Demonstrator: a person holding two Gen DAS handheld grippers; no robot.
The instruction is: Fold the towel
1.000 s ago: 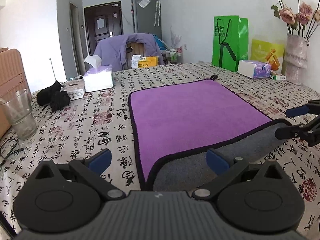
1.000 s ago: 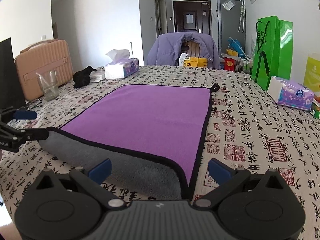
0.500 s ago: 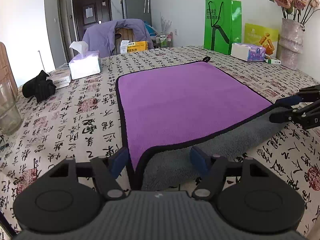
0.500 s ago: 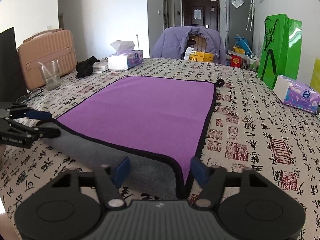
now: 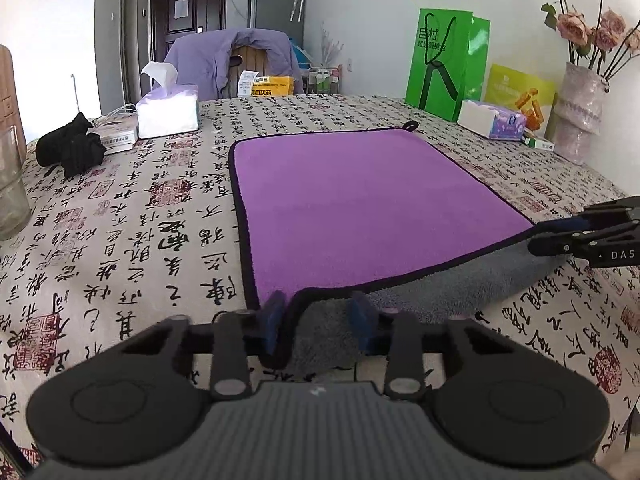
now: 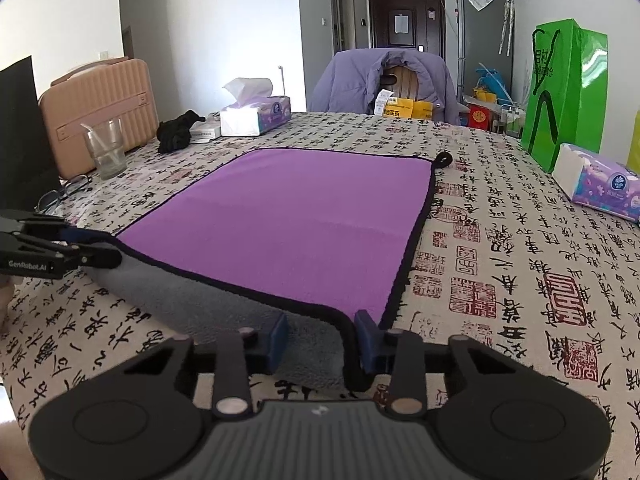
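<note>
A purple towel (image 5: 360, 208) with a black hem and grey underside lies flat on the patterned tablecloth; it also shows in the right wrist view (image 6: 296, 220). Its near edge is lifted and curled, grey side showing. My left gripper (image 5: 320, 316) has its jaws closing around the near left corner, with a gap still between the pads. My right gripper (image 6: 320, 332) stands the same way around the near right corner. Each gripper shows in the other's view, the right one (image 5: 560, 236) and the left one (image 6: 80, 252), at the lifted edge.
On the table (image 5: 120, 220): a tissue box (image 5: 168, 112), black cloth (image 5: 68, 148), a glass (image 6: 104, 148), a green bag (image 5: 444, 64), a tissue pack (image 5: 492, 120), a vase (image 5: 580, 112), a pink case (image 6: 100, 108). A chair with a jacket (image 6: 384, 80) stands behind.
Both grippers have moved forward onto the near corners and their jaws have narrowed from wide open to close around the towel's lifted edge.
</note>
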